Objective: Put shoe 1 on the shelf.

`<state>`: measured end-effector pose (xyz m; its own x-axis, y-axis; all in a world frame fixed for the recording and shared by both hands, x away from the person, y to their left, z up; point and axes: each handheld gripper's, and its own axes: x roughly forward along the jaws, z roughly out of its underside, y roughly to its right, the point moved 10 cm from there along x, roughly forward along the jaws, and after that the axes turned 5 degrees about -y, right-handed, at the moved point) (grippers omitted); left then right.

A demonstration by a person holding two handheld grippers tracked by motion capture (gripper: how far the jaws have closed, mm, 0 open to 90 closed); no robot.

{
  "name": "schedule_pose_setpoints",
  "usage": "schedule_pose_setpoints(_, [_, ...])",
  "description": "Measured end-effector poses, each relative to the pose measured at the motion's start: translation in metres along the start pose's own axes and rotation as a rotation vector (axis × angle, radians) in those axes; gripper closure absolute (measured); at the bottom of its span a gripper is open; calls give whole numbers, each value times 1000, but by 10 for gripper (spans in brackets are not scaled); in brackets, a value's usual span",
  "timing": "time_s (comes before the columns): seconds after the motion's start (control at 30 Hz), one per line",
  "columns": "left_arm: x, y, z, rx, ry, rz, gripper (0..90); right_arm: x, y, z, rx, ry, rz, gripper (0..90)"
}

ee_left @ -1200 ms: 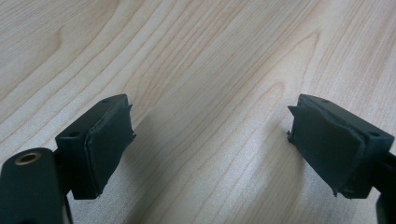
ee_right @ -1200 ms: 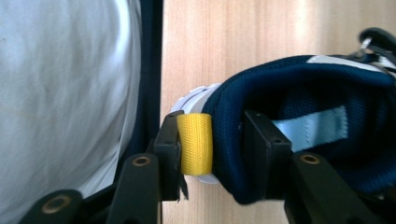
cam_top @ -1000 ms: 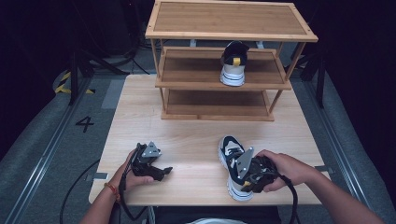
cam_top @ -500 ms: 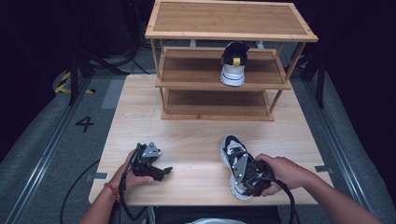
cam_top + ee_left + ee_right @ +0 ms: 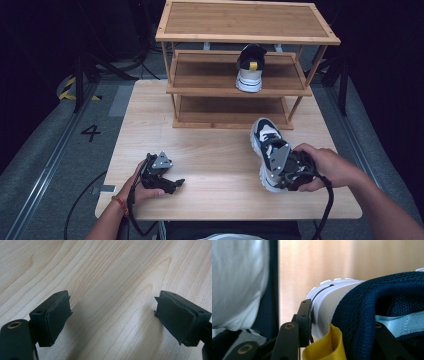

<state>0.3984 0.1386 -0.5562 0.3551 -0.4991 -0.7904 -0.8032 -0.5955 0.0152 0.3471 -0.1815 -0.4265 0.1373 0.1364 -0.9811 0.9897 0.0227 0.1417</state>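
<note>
A navy and white sneaker [image 5: 266, 136] is at the table's right side, toe toward the rack, its heel raised off the wood. My right gripper [image 5: 276, 173] is shut on that heel. In the right gripper view the left pad presses the white heel counter [image 5: 324, 305], beside the yellow pull tab [image 5: 324, 346], with the navy collar between the jaws. A matching sneaker [image 5: 250, 67] stands on the rack's middle shelf. My left gripper [image 5: 172, 183] rests on the table at the front left. Its jaws stand open [image 5: 112, 320] over bare wood.
A three-tier wooden shoe rack [image 5: 247, 25] stands at the back of the light wooden table [image 5: 210, 150]. A cable trails from each gripper over the front edge. A person's white shirt [image 5: 237, 282] is close behind the right gripper.
The right hand has lifted the sneaker by its heel and carried it up and toward the rack. The left hand and its gripper have stayed where they were.
</note>
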Motion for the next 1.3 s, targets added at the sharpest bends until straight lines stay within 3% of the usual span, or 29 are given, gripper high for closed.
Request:
schedule_pose_setpoints(0.03, [0,0,0,0,0,0,128,0,0,0,0,0,0,625])
schedule_pose_setpoints(0.07, [0,0,0,3,0,2,128,-15,10,3,16,9,24,624])
schedule_pose_setpoints(0.1, [0,0,0,3,0,2,127,-15,10,3,16,9,24,624])
schedule_pose_setpoints(0.13, [0,0,0,2,-1,4,127,-29,21,6,26,11,50,625])
schedule_pose_setpoints(0.2, [0,0,0,3,-1,4,127,-34,24,7,28,11,61,625])
schedule_pose_setpoints(0.27, [0,0,0,2,0,3,126,-55,44,10,55,21,104,626])
schedule_pose_setpoints(0.3, [0,0,0,3,0,3,126,-55,44,10,55,21,104,626])
schedule_pose_setpoints(0.33, [1,0,-1,3,0,0,125,-65,55,11,69,17,118,625])
schedule_pose_setpoints(0.4, [1,0,-1,1,1,0,125,-68,59,11,73,17,123,625])
schedule_pose_setpoints(0.6, [1,0,-1,2,1,2,124,-93,92,7,101,32,172,625])
schedule_pose_setpoints(0.93, [1,1,-1,2,-1,10,123,-98,131,2,140,53,186,627])
schedule_pose_setpoints(1.3, [0,1,0,6,-1,0,127,-92,153,-4,151,24,151,625])
